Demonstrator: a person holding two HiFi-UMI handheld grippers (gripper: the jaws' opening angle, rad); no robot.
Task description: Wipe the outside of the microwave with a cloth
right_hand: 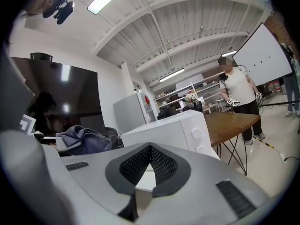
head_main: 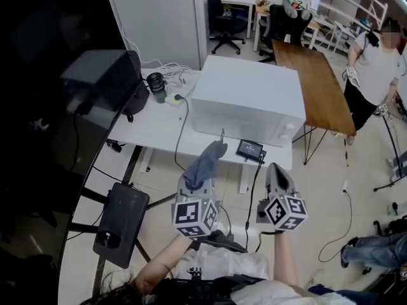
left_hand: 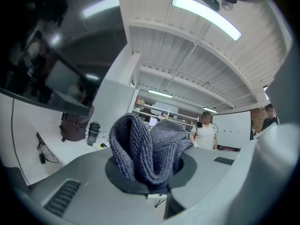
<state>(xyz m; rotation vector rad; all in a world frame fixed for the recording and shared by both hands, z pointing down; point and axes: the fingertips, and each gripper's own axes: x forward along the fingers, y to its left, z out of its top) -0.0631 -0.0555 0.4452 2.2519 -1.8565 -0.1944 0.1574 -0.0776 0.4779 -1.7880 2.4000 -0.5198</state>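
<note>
The white microwave (head_main: 248,99) stands on a white table (head_main: 152,132), its two knobs (right_hand: 198,141) facing the right gripper view. My left gripper (head_main: 205,159) is shut on a blue-grey knitted cloth (head_main: 205,164), held up in front of the table's near edge and short of the microwave. In the left gripper view the bunched cloth (left_hand: 147,149) fills the jaws. My right gripper (head_main: 275,173) hovers beside it, shut, with nothing between its pads. The cloth (right_hand: 82,139) also shows at the left of the right gripper view.
A black bag (head_main: 130,84), a dark lens-like cylinder (head_main: 156,85) and cables lie on the table's left part. A small screen device (head_main: 249,149) sits at its front edge. A wooden table (head_main: 315,84) stands to the right, a person (head_main: 375,68) beyond it. A big dark screen (head_main: 38,138) is left.
</note>
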